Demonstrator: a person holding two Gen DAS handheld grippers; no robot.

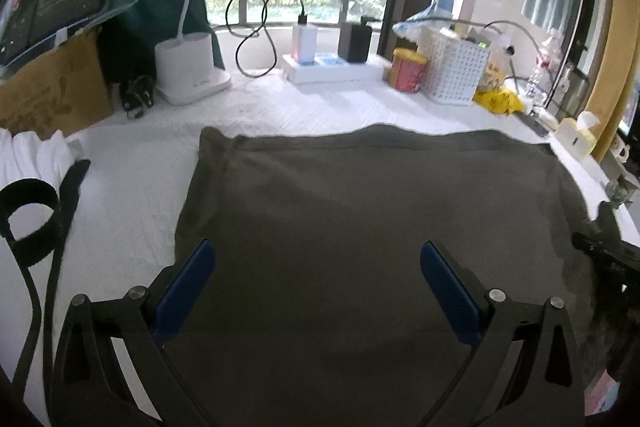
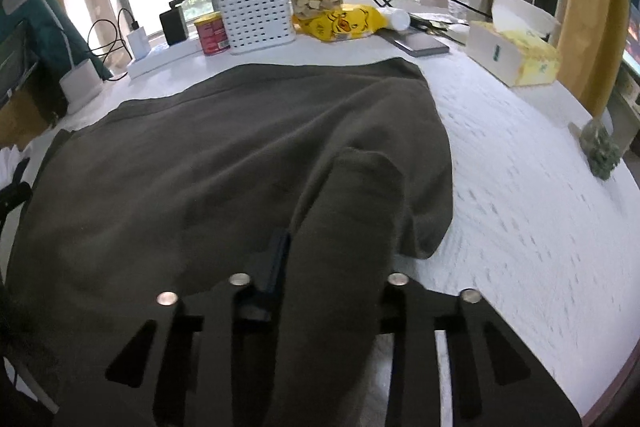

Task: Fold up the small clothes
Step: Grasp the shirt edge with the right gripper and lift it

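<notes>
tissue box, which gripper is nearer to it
Right. The right gripper, pinching the dark garment's right edge, is on the tissue box's side; the left gripper hovers open over the garment's left part.

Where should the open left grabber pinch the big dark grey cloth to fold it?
Probably the dark grey cloth's near left edge, coming from the left side. That hem lies flat and free on the white table cover, beside the open left gripper.

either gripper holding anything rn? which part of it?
Right gripper: shut on a raised fold at the right side of the dark garment. Left gripper: open above it, holding nothing.
</notes>
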